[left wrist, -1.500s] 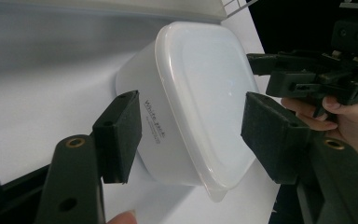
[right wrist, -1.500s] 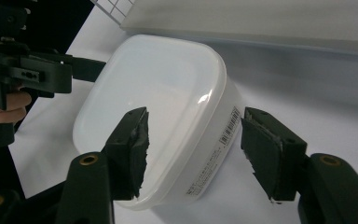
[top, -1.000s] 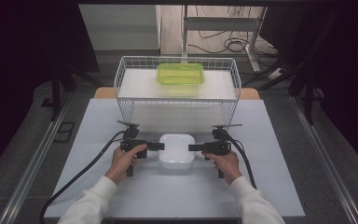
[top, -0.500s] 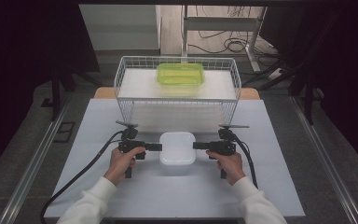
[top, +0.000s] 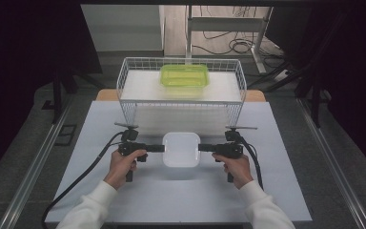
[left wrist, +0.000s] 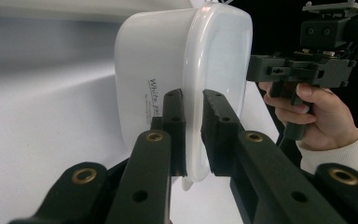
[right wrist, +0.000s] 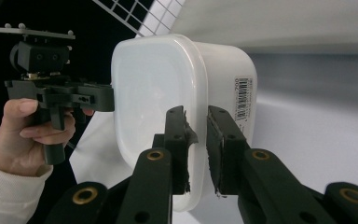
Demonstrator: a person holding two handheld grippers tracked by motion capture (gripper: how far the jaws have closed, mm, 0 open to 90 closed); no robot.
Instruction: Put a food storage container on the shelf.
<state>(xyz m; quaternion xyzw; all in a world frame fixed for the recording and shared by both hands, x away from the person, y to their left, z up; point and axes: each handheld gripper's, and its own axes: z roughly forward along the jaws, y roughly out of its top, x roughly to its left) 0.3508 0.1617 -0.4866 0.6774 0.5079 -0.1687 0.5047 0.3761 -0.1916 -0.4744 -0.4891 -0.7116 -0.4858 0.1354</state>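
Table: a flat white-topped table [top: 100,191] bears everything; both grippers work over its near middle, the person's forearms in white sleeves coming in from the near edge.
Basket: a white wire basket [top: 132,102] stands at the far side of the table, well beyond both sets of fingertips.
Green box: a translucent lime-green plastic box [top: 184,75] lies inside the basket, near its far wall, well apart from the grippers.
White container: a lidded, rounded-square white plastic container [top: 181,149] sits between the two grippers, its lid rim caught from both sides; in the left gripper view [left wrist: 168,70] one wall bears small dark lettering, in the right gripper view [right wrist: 168,79] another wall bears a barcode sticker.
Left gripper: the black two-jaw left gripper [left wrist: 193,135] points level at the container's left side. Its jaws have just been closing and now stand narrow, pads pressed on the projecting lid rim that runs between them.
Right gripper: the black two-jaw right gripper [right wrist: 196,144] points level at the opposite side. Its jaws have just been closing too and pinch the rim there, one finger over the lid face, the other against the wall.
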